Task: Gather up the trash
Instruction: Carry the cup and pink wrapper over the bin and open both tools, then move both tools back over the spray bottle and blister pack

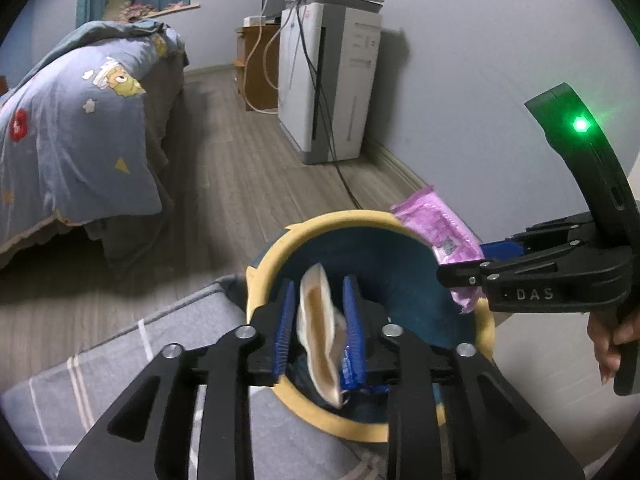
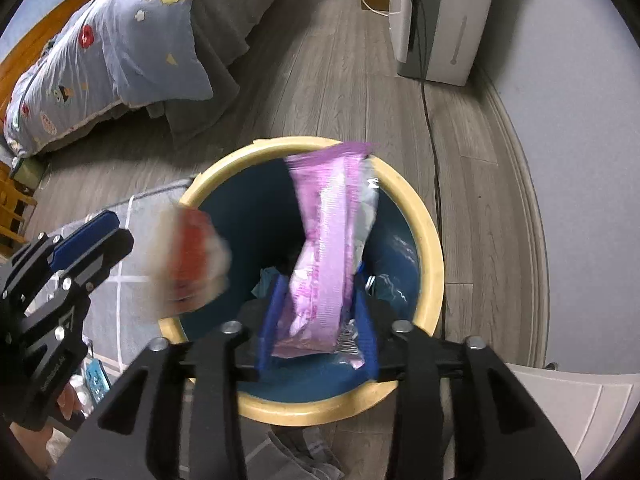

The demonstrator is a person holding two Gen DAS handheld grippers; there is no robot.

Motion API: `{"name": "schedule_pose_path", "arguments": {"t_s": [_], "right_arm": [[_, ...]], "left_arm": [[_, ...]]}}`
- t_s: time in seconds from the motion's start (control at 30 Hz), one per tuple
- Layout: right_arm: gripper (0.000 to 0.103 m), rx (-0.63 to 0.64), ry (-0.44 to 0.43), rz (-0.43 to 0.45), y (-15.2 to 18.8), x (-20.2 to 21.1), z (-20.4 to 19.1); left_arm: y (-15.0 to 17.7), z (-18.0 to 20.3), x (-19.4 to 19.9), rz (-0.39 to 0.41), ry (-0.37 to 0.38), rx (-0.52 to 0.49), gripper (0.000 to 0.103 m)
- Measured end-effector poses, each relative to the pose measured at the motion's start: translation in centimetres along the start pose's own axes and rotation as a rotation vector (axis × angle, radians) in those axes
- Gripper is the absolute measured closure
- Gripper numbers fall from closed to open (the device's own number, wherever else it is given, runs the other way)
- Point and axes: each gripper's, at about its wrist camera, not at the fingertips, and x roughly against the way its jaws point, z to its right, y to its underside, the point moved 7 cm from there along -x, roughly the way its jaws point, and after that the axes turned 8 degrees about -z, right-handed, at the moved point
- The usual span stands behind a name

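Note:
A round bin with a yellow rim [image 1: 340,216] [image 2: 434,248] and a dark blue inside stands on the floor under both grippers. My left gripper [image 1: 320,282] [image 2: 116,230] hangs over its near edge, jaws apart. A beige and orange wrapper [image 1: 318,332] sits loose between its blue pads [image 1: 285,328]; in the right wrist view this wrapper [image 2: 192,264] is a blur beside the fingertips, over the rim. My right gripper [image 2: 320,280] [image 1: 468,260] points down into the bin, jaws apart, with a long purple wrapper [image 2: 324,248] [image 1: 440,232] standing slack between its pads [image 2: 366,328].
A bed with a blue patterned quilt [image 1: 80,120] fills the left. A white appliance [image 1: 332,80] stands by the wall, its black cable [image 2: 430,128] trailing past the bin. A grey checked cloth [image 1: 120,360] lies beside the bin. A person's hand [image 1: 608,340] holds the right gripper.

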Motion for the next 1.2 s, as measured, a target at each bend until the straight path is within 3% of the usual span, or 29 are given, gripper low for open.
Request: {"name": "schedule_pose_path", "arguments": {"t_s": [0.1, 0.17, 0.37, 0.43, 0.8, 1.07, 1.2], "right_arm": [[0.056, -0.008, -0.002, 0.005, -0.1, 0.0, -0.2], [0.047, -0.010, -0.010, 0.009, -0.1, 0.1, -0.3], [0.014, -0.013, -0.001, 0.038, -0.4, 0.9, -0.8], [0.006, -0.017, 0.001, 0.050, -0.6, 1.4, -1.1], [0.006, -0.003, -0.011, 0.058, 0.5, 4.2, -4.8], [0.006, 0.081, -0.039, 0.127, 2.6, 8.5, -13.0], [0.006, 0.165, -0.067, 0.148, 4.5, 9.8, -18.0]], "left_arm": [[-0.1, -0.7, 0.8, 0.021, -0.010, 0.021, 0.050], [0.0, -1.3, 1.2, 0.027, -0.015, 0.034, 0.044], [1.1, -3.2, 3.2, 0.034, -0.060, 0.058, 0.009], [1.5, -3.9, 4.0, 0.033, -0.082, 0.069, 0.008], [7.1, -11.2, 12.5, -0.019, -0.211, 0.164, 0.006], [14.6, -16.8, 20.2, -0.076, -0.334, 0.282, 0.005], [18.3, -18.0, 22.1, -0.097, -0.363, 0.307, 0.005]]}}
